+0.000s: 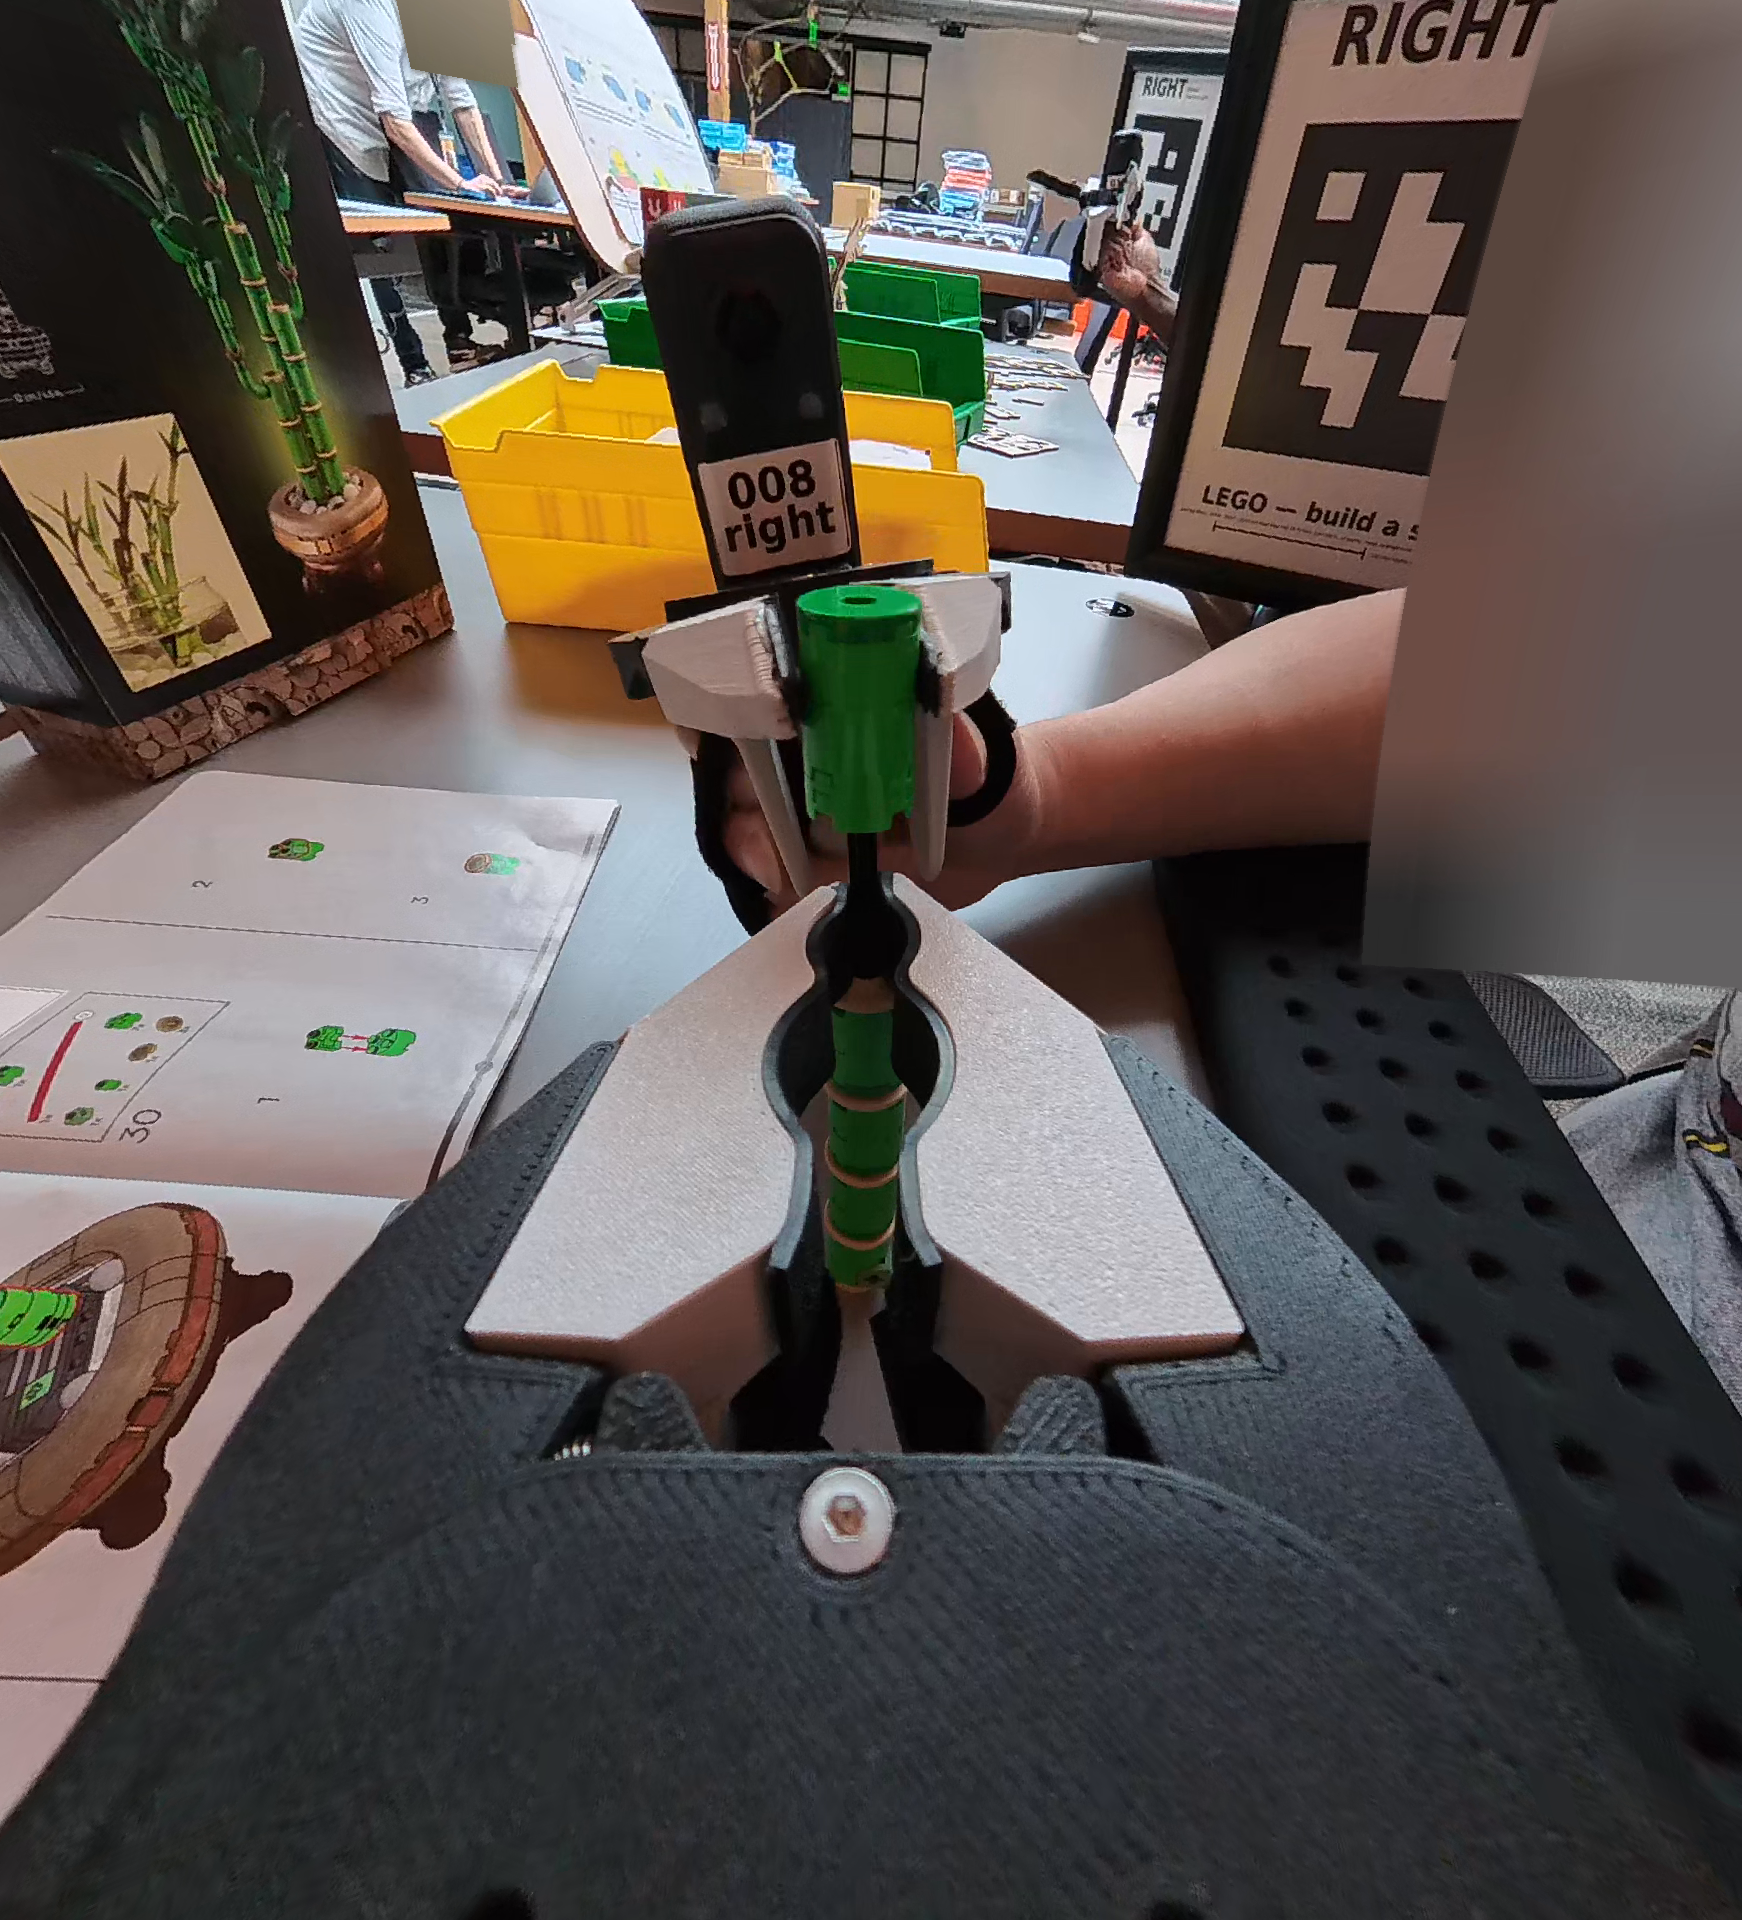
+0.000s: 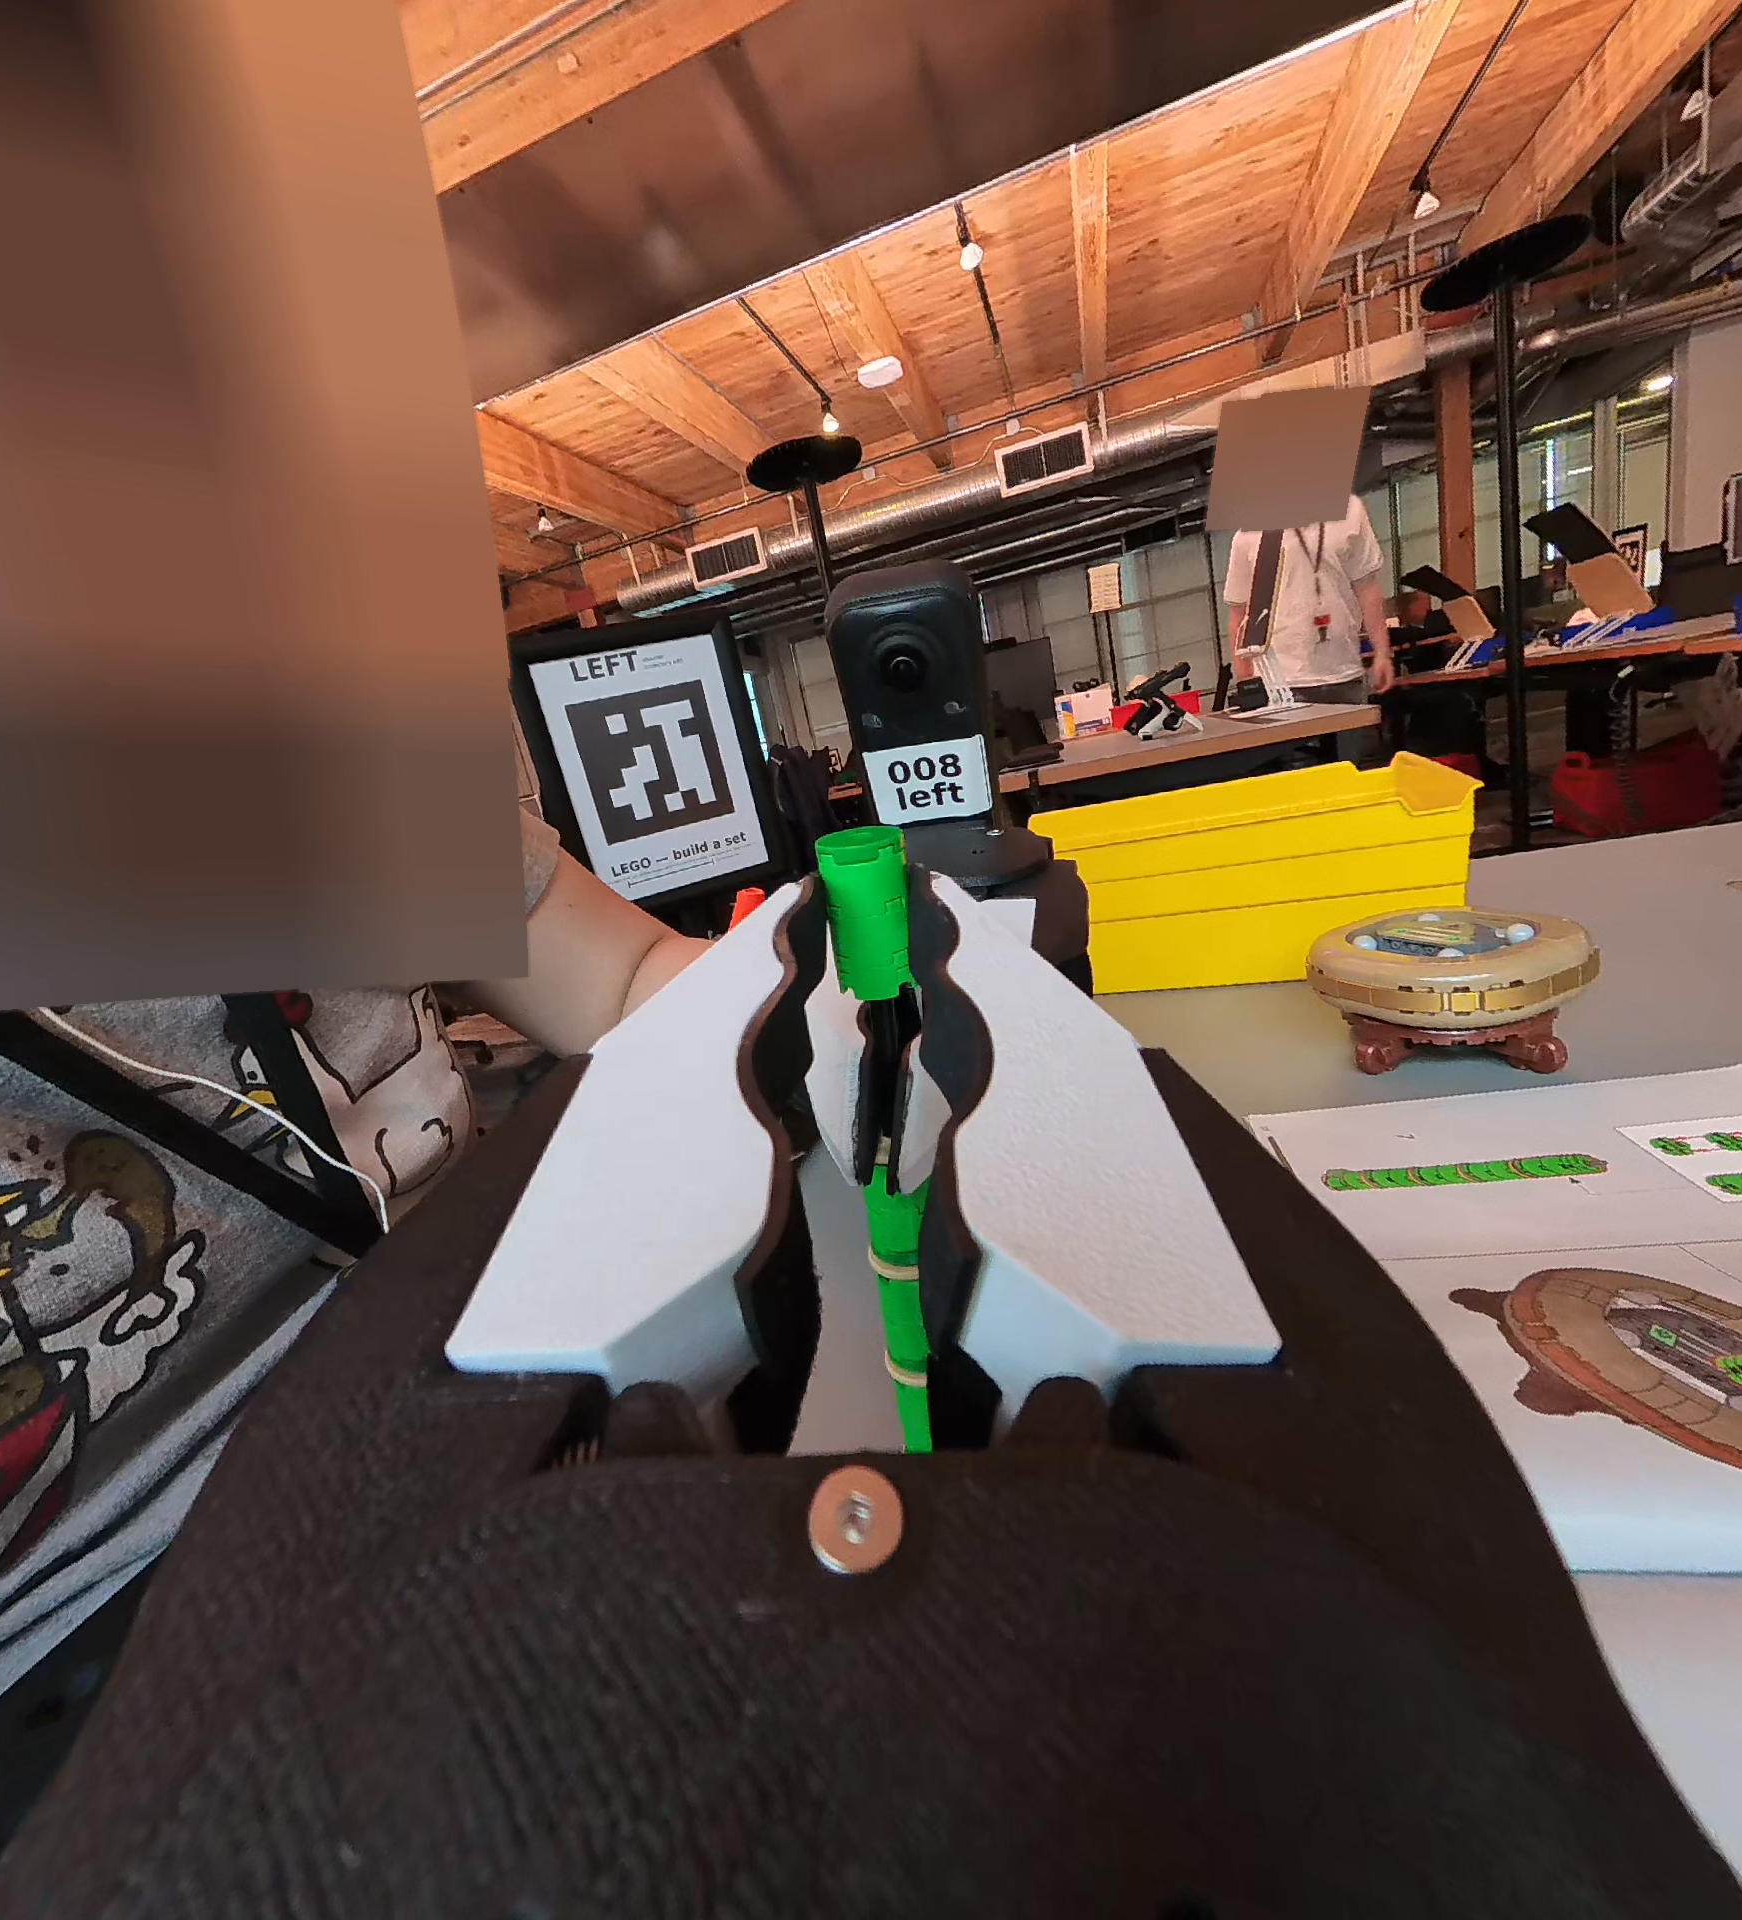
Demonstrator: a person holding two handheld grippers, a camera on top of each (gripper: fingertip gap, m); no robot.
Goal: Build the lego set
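My left gripper [image 1: 862, 925] is shut on a thin black rod [image 1: 864, 862] that carries a stalk of green bamboo segments with tan rings [image 1: 859, 1153]. The stalk lies between its fingers. My right gripper [image 2: 869, 935] faces it and is shut on a thick green cylinder piece [image 2: 856, 883], which sits on the rod's free end. In the left wrist view the cylinder [image 1: 859, 717] stands upright between the right gripper's white fingers [image 1: 940, 790]. In the right wrist view the stalk [image 2: 898, 1309] runs down between my fingers, with the left gripper's fingertips [image 2: 882, 1101] around the rod.
An open instruction booklet [image 1: 275, 987] lies on the table, shown too in the right wrist view [image 2: 1573, 1351]. A round tan pot base [image 2: 1449, 966] stands beside a yellow bin [image 2: 1262, 873]. The set's box [image 1: 150, 364] stands at left. Framed marker boards [image 1: 1345, 312] stand behind. A person's arm [image 1: 1158, 748] holds the right gripper. There is about 5 cm between the tips of the two grippers.
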